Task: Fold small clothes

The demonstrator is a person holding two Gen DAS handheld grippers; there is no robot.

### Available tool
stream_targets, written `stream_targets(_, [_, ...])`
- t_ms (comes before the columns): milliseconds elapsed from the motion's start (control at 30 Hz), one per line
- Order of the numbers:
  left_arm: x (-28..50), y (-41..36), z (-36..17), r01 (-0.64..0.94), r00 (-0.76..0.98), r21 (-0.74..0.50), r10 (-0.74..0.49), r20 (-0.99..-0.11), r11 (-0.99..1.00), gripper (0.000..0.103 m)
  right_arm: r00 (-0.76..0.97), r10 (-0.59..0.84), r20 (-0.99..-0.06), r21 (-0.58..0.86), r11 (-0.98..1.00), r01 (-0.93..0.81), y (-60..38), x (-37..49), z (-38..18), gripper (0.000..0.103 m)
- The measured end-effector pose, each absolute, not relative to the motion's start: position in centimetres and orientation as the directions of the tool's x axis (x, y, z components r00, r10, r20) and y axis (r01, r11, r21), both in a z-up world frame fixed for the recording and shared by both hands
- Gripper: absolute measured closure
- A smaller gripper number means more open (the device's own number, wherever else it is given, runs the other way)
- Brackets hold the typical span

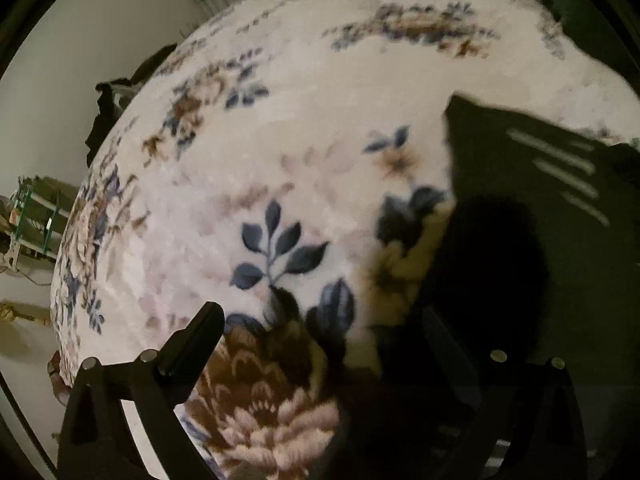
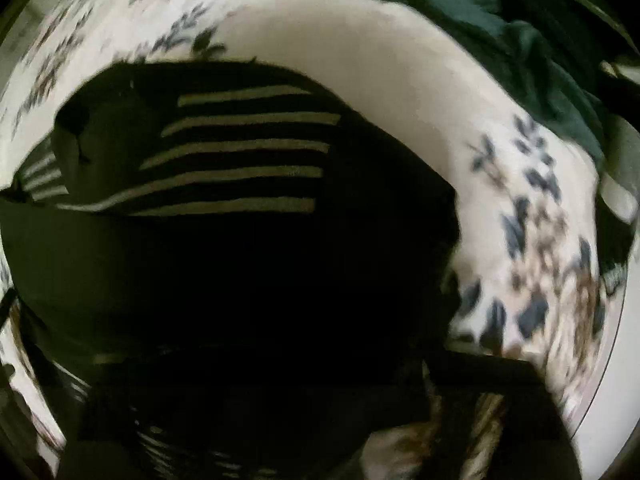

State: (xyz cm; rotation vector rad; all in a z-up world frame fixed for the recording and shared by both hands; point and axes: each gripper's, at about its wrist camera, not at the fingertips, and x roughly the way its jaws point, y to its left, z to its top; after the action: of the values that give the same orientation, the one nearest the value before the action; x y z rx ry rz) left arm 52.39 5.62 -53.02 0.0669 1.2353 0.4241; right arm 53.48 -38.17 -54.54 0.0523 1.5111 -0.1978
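Note:
A black garment with pale stripes (image 2: 240,152) lies on a white floral blanket (image 1: 304,80). In the left wrist view the same garment (image 1: 540,184) lies at the right. My left gripper (image 1: 320,332) is open above the blanket, its left finger (image 1: 196,336) over the floral print and its right finger (image 1: 448,344) over the garment's dark edge. In the right wrist view the garment fills the middle and hides most of my right gripper (image 2: 256,380); dark cloth bunches between its fingers. The view is blurred.
A dark green cloth pile (image 2: 500,28) lies at the far right of the blanket. Dark clothing (image 1: 108,108) hangs off the blanket's far left edge. A green rack (image 1: 32,216) stands on the floor at the left.

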Motion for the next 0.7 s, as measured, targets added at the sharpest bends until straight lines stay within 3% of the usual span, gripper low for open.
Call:
stream_targets(133, [51.1, 3.5, -50.1, -0.249, 0.290, 0.219, 0.289, -0.912, 0.943, 0.002, 0.060, -0.174, -0.983, -0.161, 0.970, 0.185, -36.6, 50.7, -51.5, 0.004])
stream_targets(400, [46.5, -2.9, -42.3, -0.166, 0.313, 0.133, 0.180, -0.933, 0.977, 0.002, 0.158, -0.165, -0.974, -0.132, 0.971, 0.198, -32.8, 46.1, -42.6, 0.003])
stream_targets(700, [37.0, -12.2, -33.0, -0.228, 0.344, 0.186, 0.258, -0.903, 0.956, 0.002, 0.273, 0.044, -0.961, 0.060, 0.997, 0.051, -36.1, 41.8, -33.8, 0.003])
